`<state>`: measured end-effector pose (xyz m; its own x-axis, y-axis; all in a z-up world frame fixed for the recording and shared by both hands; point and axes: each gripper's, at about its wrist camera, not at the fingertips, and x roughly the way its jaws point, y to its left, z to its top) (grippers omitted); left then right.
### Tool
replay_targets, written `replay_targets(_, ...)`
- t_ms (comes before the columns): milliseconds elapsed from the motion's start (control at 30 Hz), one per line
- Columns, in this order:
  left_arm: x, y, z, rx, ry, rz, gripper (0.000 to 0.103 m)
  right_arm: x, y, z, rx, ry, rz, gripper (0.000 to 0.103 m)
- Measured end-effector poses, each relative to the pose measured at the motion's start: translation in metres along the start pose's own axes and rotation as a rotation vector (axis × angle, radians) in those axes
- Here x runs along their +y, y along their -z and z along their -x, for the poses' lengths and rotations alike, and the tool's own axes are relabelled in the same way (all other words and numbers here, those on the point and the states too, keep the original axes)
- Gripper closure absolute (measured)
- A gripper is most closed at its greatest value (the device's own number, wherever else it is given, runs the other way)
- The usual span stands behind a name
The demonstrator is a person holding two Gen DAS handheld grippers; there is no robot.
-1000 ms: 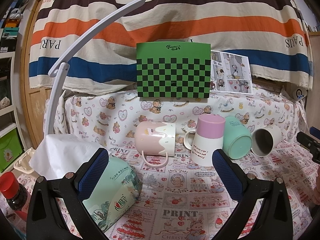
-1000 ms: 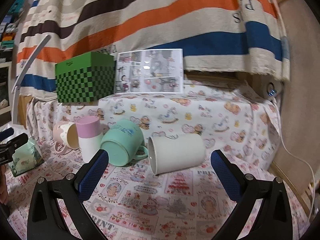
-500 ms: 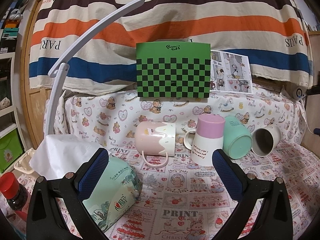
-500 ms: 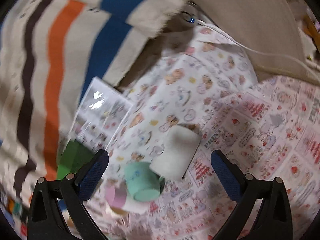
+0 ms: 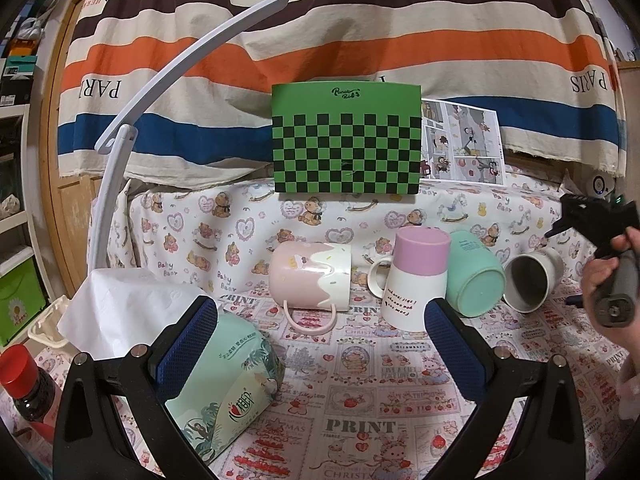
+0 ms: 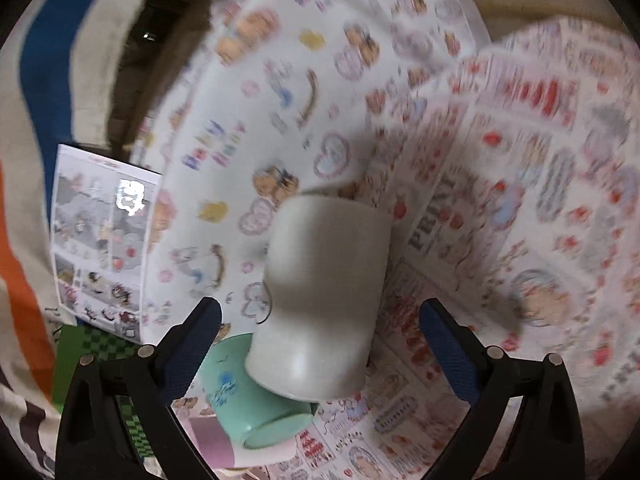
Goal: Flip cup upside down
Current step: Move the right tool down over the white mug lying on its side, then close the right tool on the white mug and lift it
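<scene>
A white cup [image 5: 528, 282] lies on its side at the right of a row of mugs, its mouth facing me in the left wrist view. In the blurred, rolled right wrist view the white cup [image 6: 320, 296] lies between the open fingers of my right gripper [image 6: 320, 340], close ahead and untouched. The right gripper also shows in the left wrist view [image 5: 580, 216], held in a hand above the cup. My left gripper [image 5: 320, 336] is open and empty, well in front of the mugs.
A teal mug [image 5: 472, 276] on its side touches the white cup. A pink-topped mug [image 5: 414, 280] stands upside down; a pink mug [image 5: 310, 280] lies sideways. A tissue pack [image 5: 224, 384], red-capped bottle [image 5: 24, 384], lamp arm [image 5: 120, 152] and green checkered box [image 5: 346, 140] surround them.
My right gripper has rolled over strongly and closed in on the white cup, and has come into the left wrist view at the right edge. The left gripper has not moved.
</scene>
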<state>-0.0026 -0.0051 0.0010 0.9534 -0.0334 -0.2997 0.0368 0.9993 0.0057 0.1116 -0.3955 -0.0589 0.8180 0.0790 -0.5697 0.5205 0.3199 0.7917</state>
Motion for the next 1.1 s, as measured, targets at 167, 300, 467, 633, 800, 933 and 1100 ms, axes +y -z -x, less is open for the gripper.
replay_targets(167,-0.002,0.0,-0.001,0.004,0.002,-0.007,0.0,-0.005,-0.004,-0.034,0.112,-0.05,-0.057,0.006)
replay_targets(300,-0.004,0.0,-0.002,0.007,0.006,-0.013,0.0,-0.007,-0.008,-0.037,0.084,-0.05,-0.058,0.019)
replay_targets(467,-0.004,0.0,-0.002,0.007,0.005,-0.014,0.0,-0.014,-0.017,-0.035,0.108,-0.065,-0.078,0.023)
replay_targets(633,-0.005,0.0,-0.002,0.008,0.005,-0.015,0.0,-0.017,-0.032,-0.017,0.141,-0.051,-0.018,0.023)
replay_targets(800,-0.004,0.0,-0.001,0.006,0.002,-0.013,0.0,-0.003,-0.035,0.014,0.196,-0.078,0.106,0.023)
replay_targets(933,-0.004,0.0,-0.002,0.006,0.001,-0.012,0.0,0.007,-0.028,0.033,0.283,-0.119,0.22,0.023)
replay_targets(1100,-0.002,0.0,-0.002,0.004,0.001,-0.008,0.0,0.012,0.001,0.053,0.328,-0.152,0.35,0.023)
